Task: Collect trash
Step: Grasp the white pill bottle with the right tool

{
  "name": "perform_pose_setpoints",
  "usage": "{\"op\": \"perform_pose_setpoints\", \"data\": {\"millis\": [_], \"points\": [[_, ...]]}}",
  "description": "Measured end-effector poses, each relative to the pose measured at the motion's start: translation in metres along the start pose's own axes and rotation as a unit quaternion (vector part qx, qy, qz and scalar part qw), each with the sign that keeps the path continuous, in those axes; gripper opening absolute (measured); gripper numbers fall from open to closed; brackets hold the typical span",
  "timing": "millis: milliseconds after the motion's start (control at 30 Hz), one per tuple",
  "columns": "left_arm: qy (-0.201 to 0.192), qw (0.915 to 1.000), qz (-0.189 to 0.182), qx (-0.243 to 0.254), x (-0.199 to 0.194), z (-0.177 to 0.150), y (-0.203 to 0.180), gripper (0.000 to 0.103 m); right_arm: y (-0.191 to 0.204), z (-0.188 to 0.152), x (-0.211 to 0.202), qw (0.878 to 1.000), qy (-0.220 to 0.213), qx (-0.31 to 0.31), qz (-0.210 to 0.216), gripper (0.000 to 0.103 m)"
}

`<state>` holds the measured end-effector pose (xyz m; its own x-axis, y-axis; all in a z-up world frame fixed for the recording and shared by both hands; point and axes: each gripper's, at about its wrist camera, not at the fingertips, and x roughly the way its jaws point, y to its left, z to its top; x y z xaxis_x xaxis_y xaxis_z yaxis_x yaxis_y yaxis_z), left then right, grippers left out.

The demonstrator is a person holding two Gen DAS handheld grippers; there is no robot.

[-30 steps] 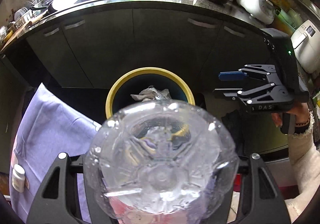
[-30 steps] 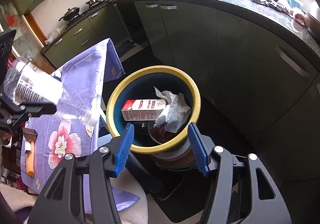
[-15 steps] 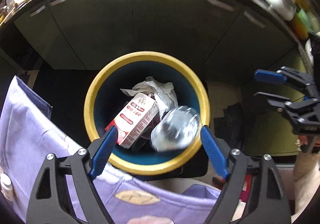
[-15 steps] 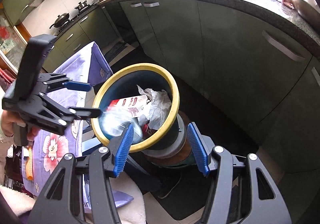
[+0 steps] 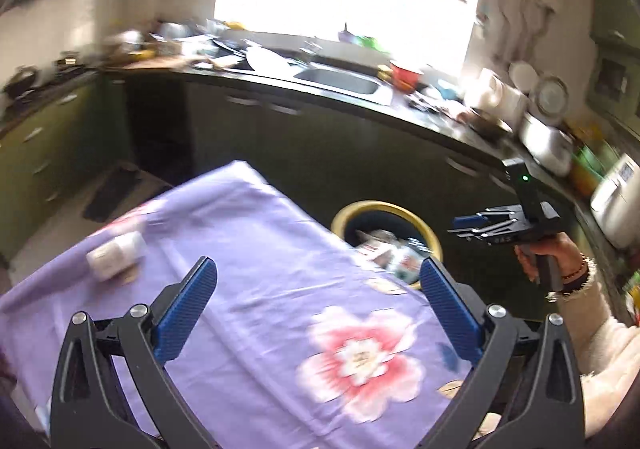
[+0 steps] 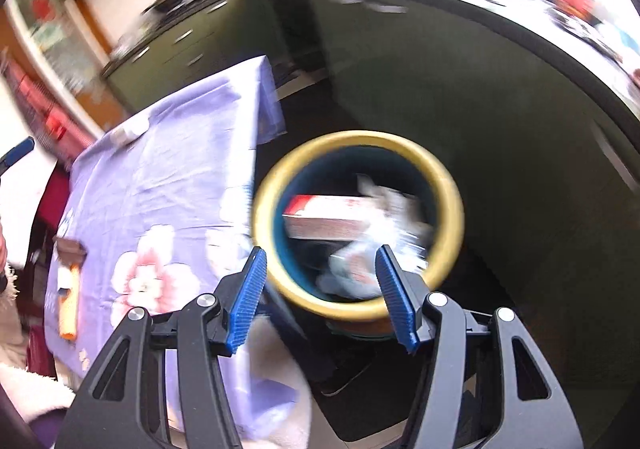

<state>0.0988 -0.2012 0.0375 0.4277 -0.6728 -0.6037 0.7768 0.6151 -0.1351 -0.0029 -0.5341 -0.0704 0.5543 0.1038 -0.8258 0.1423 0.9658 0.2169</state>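
Observation:
The yellow-rimmed blue trash bin [image 5: 430, 237] [image 6: 454, 205] stands on the floor beside the table and holds a red and white carton [image 6: 324, 219], crumpled paper and the clear plastic bottle [image 6: 360, 269]. My left gripper [image 5: 318, 301] is open and empty above the purple flowered tablecloth [image 5: 248, 289]. My right gripper [image 6: 320, 289] is open and empty, just above the bin's near rim; it also shows in the left wrist view [image 5: 484, 223]. A small white bottle [image 5: 114, 255] lies on the cloth at the left.
An orange item [image 6: 68, 307] and a brown item [image 6: 70, 247] lie on the cloth's left side. Dark green cabinets [image 5: 360, 153] under a cluttered counter with a sink [image 5: 340, 79] curve behind the bin. Both views are motion-blurred.
The left gripper let the plastic bottle drop into the bin, then drew back and up over the table. The right gripper stayed open near the bin.

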Motion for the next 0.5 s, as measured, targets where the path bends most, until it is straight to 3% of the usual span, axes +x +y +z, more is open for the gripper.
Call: {"op": "perform_pose_setpoints", "data": {"millis": [200,367,500], "points": [[-0.067,0.9899,0.082,-0.094,-0.05,-0.049,0.1,0.097,0.115,0.058,0.046,0.994,0.02,-0.103,0.044,0.056],[-0.081,0.9838,0.136,-0.084,-0.054,-0.082,0.134,0.097,0.213,0.1,0.092,0.974,0.029,-0.209,0.081,0.061],[-0.079,0.9795,0.154,-0.103,-0.056,-0.097,0.156,0.097,0.272,0.124,0.134,0.963,0.051,-0.243,0.106,0.061]]}}
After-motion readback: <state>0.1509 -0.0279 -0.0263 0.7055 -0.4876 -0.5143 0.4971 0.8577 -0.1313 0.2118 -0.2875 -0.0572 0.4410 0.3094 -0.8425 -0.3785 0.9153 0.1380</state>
